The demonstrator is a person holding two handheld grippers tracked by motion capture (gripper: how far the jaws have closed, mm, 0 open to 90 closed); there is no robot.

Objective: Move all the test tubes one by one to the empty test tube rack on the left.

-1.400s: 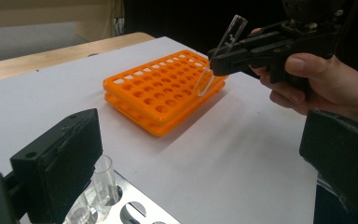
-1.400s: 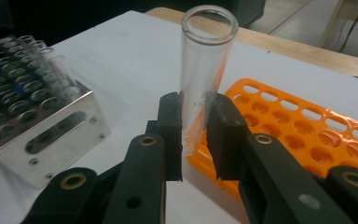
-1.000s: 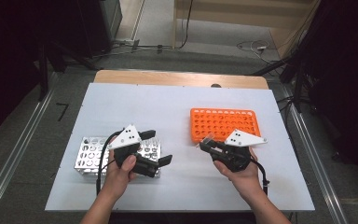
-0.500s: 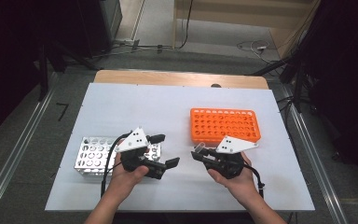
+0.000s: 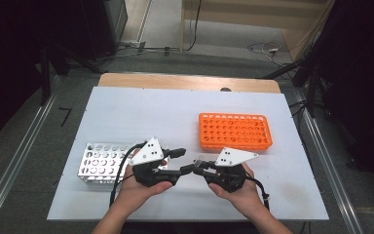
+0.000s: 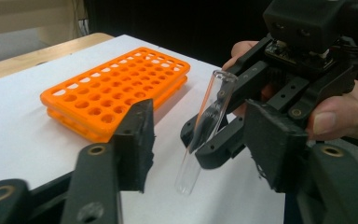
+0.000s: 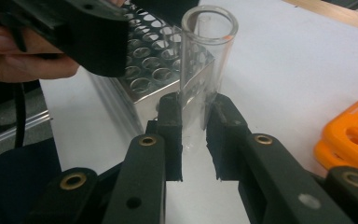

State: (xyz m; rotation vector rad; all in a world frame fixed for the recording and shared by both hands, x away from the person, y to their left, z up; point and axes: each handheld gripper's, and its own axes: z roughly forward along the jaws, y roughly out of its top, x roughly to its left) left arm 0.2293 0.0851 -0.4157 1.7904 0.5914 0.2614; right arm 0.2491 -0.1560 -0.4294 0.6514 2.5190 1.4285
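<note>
Currently, I read the scene as follows, nearest items first.

Right gripper [image 5: 195, 167]: I have its jaws clamped on a clear glass test tube [image 7: 204, 70], pads pressing the tube's lower wall from both sides. The tube stands nearly upright with its open mouth up, held above the table.

Test tube position: in the left gripper view the test tube [image 6: 206, 130] hangs tilted between my left gripper's two pads, touching neither; its rounded bottom is clear of the white table top [image 5: 141, 112].

Left gripper [image 5: 182, 161]: its jaws have just been closing and stand part open around the tube, one pad on each side, nothing gripped. It points toward the right gripper, and the two tips meet near the table's front middle.

Metal rack [image 5: 100, 162]: perforated steel, on the table just beside my left hand [image 5: 141, 187], to its outer side.

Orange rack [image 5: 233, 130]: plastic, many round holes, lying flat farther back on the table, beyond my right hand [image 5: 238, 187].
</note>
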